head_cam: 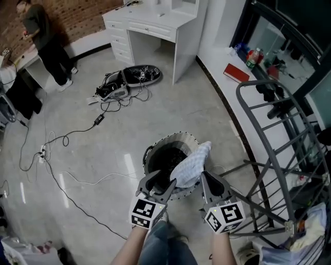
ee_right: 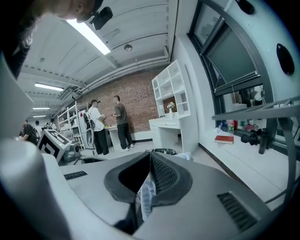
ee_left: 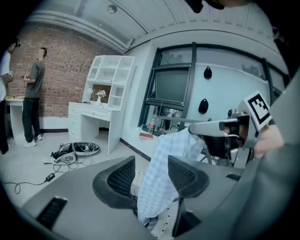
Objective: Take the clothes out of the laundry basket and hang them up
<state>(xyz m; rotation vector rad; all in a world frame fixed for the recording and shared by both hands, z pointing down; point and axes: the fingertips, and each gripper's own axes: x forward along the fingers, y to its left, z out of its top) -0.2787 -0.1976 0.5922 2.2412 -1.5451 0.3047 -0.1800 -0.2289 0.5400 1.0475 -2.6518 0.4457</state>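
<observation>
The cloth [head_cam: 190, 164], a pale checked piece, hangs over the laundry basket [head_cam: 178, 138], between the two grippers. The right gripper [ee_right: 149, 161] has its jaws closed on one edge of the cloth, and a fold of fabric shows pinched between the pads. The left gripper [ee_left: 151, 161] has its jaws apart. The cloth hangs through the gap, close to the right-hand pad, and neither pad presses on it. The two grippers sit side by side over the near side of the basket, both pointing slightly downward. A grey drying rack [head_cam: 279, 150] stands just to the right of the right gripper. Ahead of both grippers, well apart from them, are a tangle of cables [head_cam: 111, 96] on the floor, a white desk [head_cam: 155, 23], and a person [head_cam: 44, 39] standing by a brick wall [head_cam: 77, 13].
</observation>
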